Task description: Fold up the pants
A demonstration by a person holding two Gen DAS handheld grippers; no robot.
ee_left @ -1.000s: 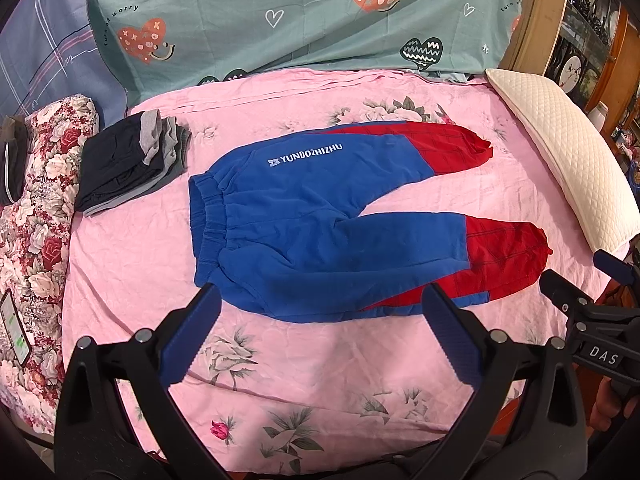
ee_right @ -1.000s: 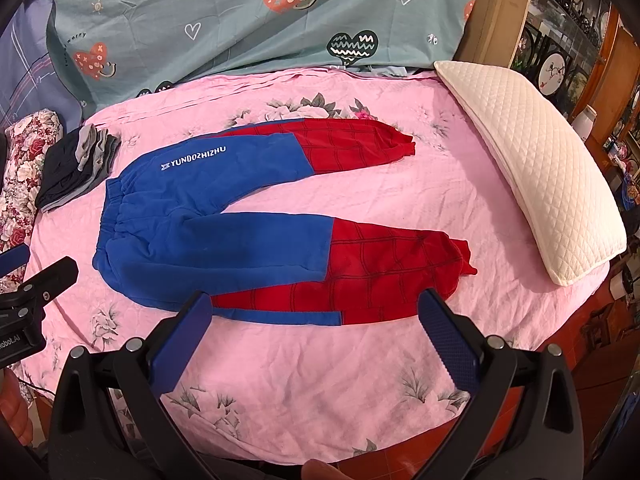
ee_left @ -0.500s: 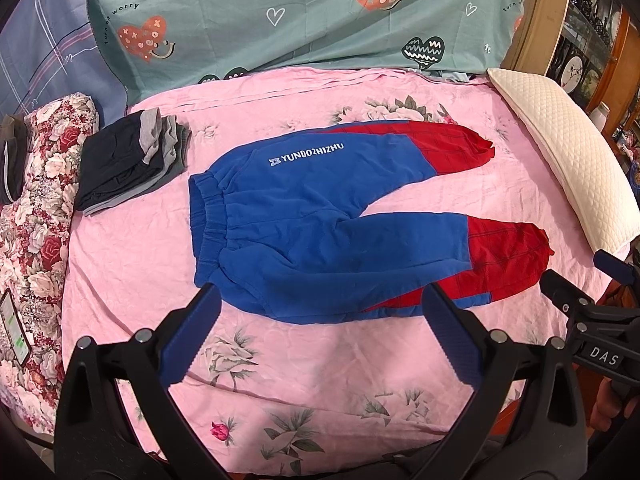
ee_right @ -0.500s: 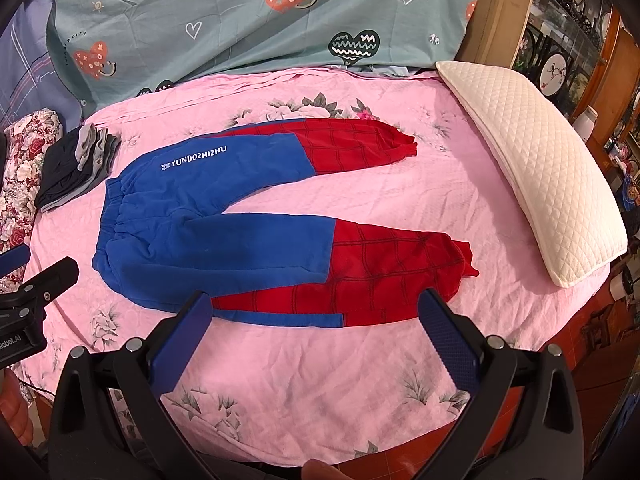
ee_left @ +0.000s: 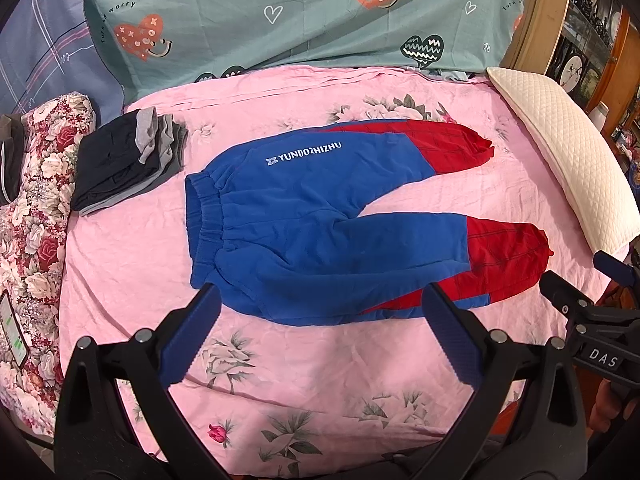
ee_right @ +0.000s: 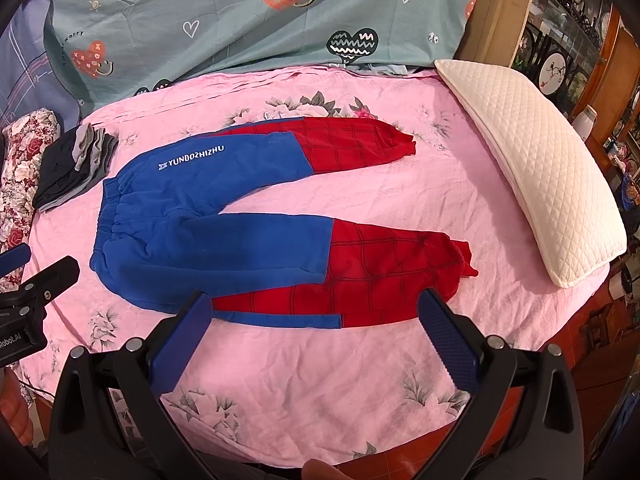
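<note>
Blue and red pants (ee_left: 320,220) lie flat on the pink floral bed, waistband to the left and both legs spread to the right, with white lettering on the far leg. They also show in the right wrist view (ee_right: 248,224). My left gripper (ee_left: 320,316) is open and empty, held above the near edge of the near leg by the waist end. My right gripper (ee_right: 314,316) is open and empty above the near leg's red lower part. Each gripper shows at the edge of the other's view.
A folded pile of dark and grey clothes (ee_left: 128,160) lies left of the waistband. A white quilted pillow (ee_right: 528,164) lies along the right side. A teal heart-print cover (ee_left: 300,12) stands behind. A floral quilt (ee_left: 36,200) lies at the left edge.
Both grippers have drifted slightly forward towards the pants. The pants have not moved and both grippers stay open.
</note>
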